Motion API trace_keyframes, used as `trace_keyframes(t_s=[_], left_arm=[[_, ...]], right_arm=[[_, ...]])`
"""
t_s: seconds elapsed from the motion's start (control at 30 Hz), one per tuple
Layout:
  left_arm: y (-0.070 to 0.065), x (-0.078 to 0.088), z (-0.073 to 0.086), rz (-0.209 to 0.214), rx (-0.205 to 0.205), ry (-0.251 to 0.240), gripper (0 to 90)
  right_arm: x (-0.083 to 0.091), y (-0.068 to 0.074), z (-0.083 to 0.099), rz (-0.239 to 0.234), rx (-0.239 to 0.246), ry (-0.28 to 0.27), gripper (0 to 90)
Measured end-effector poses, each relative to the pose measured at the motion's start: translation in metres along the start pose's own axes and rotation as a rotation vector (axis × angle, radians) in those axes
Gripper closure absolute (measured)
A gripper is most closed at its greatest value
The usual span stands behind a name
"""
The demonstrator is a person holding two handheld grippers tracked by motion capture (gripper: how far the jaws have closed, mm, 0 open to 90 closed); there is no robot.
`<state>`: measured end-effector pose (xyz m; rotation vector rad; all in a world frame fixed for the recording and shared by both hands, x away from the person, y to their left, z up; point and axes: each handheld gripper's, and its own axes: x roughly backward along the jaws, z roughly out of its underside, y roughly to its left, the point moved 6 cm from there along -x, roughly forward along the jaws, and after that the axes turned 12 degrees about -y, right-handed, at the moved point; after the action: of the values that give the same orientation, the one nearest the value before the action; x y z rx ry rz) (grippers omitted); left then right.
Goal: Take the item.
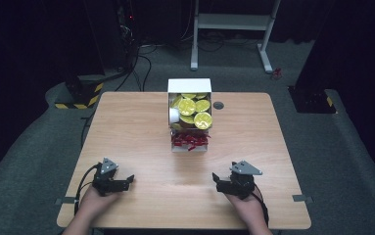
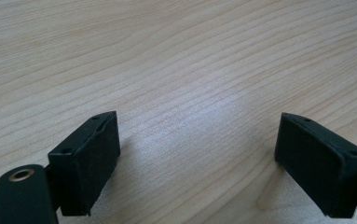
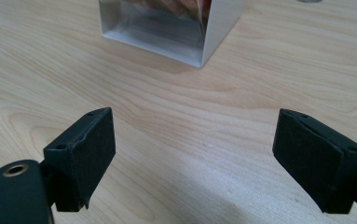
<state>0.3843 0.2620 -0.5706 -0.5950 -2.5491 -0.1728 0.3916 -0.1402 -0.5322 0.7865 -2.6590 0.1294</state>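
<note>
A white, open-topped rectangular box (image 1: 189, 86) sits at the far middle of a light wooden table (image 1: 136, 127), its rear section packed with round yellow-lidded cups (image 1: 195, 111) and its nearer section holding a heap of small red packets (image 1: 190, 141). Well apart from it, at the table's near edge, a person's left gripper (image 1: 121, 183) and right gripper (image 1: 220, 182) rest low over bare wood, each with its black jaws spread wide and nothing between them. The right gripper's own camera looks toward the box's near corner (image 3: 203, 44); the left gripper (image 2: 197, 161) faces plain tabletop. The work appears to be at its very start, both tools parked. The next move likely calls for a reach forward to the box, jaws held wide to take a cup or packet.
</note>
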Motion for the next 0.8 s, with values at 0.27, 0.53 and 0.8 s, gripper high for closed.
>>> trace_keyframes(t_s=[0.27, 0.53, 0.8], left_arm=[[0.0, 0.0, 0.0, 0.003, -0.006, 0.004, 14.4], [0.0, 0.0, 0.0, 0.003, -0.005, 0.005, 14.5], [0.0, 0.001, 0.001, 0.005, -0.004, 0.004, 14.7]], right_arm=[[0.007, 0.005, -0.018, -0.031, -0.013, -0.06, 12.6], [0.013, 0.01, -0.048, -0.034, 0.005, -0.082, 13.0], [0.014, 0.014, -0.08, -0.046, 0.034, -0.129, 13.5]])
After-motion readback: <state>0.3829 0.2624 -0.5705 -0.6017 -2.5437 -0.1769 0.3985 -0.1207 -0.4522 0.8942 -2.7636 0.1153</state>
